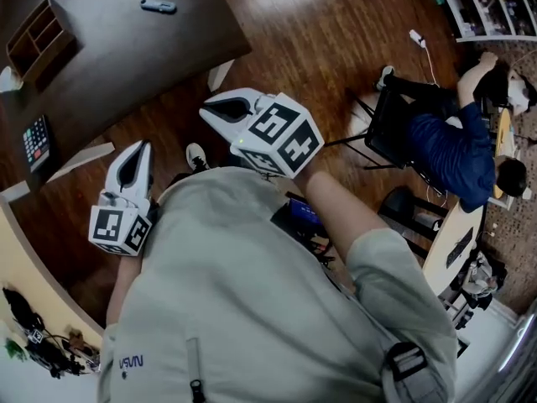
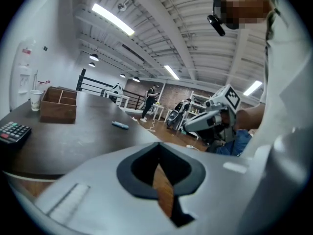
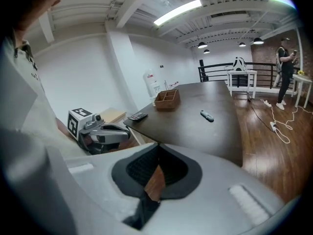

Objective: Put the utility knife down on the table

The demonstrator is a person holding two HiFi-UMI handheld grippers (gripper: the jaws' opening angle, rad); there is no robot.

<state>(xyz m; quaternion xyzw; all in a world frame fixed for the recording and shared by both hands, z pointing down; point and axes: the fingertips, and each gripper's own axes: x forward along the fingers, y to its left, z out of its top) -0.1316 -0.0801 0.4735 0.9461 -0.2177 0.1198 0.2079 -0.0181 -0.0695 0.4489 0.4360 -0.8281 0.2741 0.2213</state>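
Observation:
The blue-grey utility knife [image 1: 158,6] lies flat on the dark table [image 1: 126,49], far from both grippers; it also shows in the left gripper view [image 2: 120,125] and the right gripper view [image 3: 207,116]. My left gripper [image 1: 142,147] is held off the table's near edge, above the wooden floor, jaws shut with nothing between them [image 2: 157,146]. My right gripper [image 1: 208,112] hangs to its right, also off the table, shut and empty [image 3: 157,148]. Each gripper shows in the other's view: the right gripper [image 2: 210,119] and the left gripper [image 3: 100,131].
A wooden compartment box [image 1: 40,36] and a paper cup [image 2: 35,100] stand at the table's left end, and a calculator [image 1: 36,141] lies near its front edge. A seated person in blue [image 1: 457,149] on a black chair [image 1: 390,124] is to the right. Cables lie on the floor [image 1: 419,40].

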